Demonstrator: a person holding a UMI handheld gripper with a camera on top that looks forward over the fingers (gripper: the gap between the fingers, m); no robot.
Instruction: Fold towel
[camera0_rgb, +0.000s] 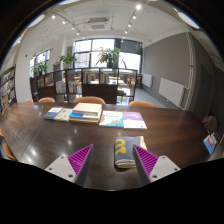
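Hand-held gripper (108, 161) held released above the dark tabletop (40, 135).
A rolled towel (125, 152) was seen lying between its fingers, nearer one pad (146, 161); books (85, 115) were laid beyond.

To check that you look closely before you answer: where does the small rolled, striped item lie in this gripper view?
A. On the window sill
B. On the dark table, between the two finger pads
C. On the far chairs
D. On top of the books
B. The rolled item lies on the dark table between the open gripper fingers, with a gap at either side; the books lie farther off, beyond them.
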